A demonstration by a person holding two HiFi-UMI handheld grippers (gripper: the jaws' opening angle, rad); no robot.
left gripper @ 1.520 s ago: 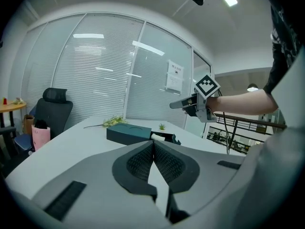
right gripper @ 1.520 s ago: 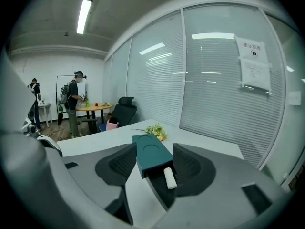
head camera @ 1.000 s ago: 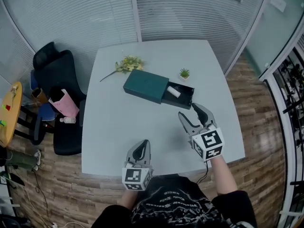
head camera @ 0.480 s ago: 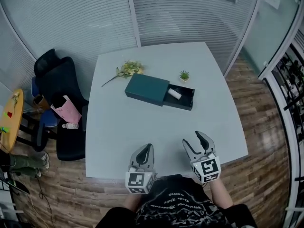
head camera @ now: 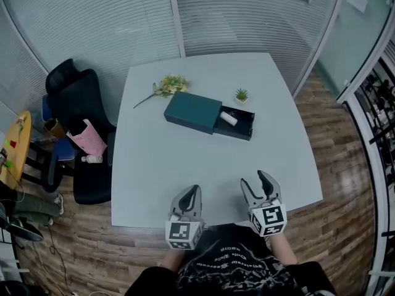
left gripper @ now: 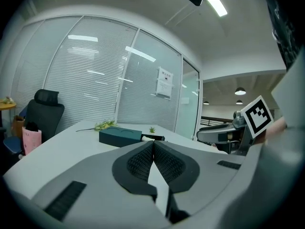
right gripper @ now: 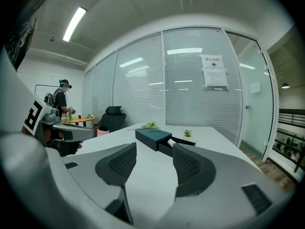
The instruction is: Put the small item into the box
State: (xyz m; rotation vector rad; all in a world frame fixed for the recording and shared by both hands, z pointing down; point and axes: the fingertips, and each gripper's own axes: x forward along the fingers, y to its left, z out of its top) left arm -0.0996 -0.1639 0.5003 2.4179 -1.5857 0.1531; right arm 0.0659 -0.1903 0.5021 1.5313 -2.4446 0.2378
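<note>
Small item (head camera: 228,119) lies in open drawer (head camera: 242,126) of box (head camera: 193,111), far table (head camera: 154,159) half. Left gripper (head camera: 190,193) pinched together, right gripper (head camera: 257,180) apart, both empty at near edge (probably resting, placing done).

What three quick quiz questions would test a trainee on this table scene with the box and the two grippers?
1. True or false: the left gripper has its jaws together with nothing between them.
2. Fill in the blank: the right gripper has its jaws ____, with only bare table seen between them.
3. Where is the small white item?
A. in the open drawer of the teal box
B. held by the right gripper
C. on top of the teal box

Key: 1 true; 2 apart; 3 A.
</note>
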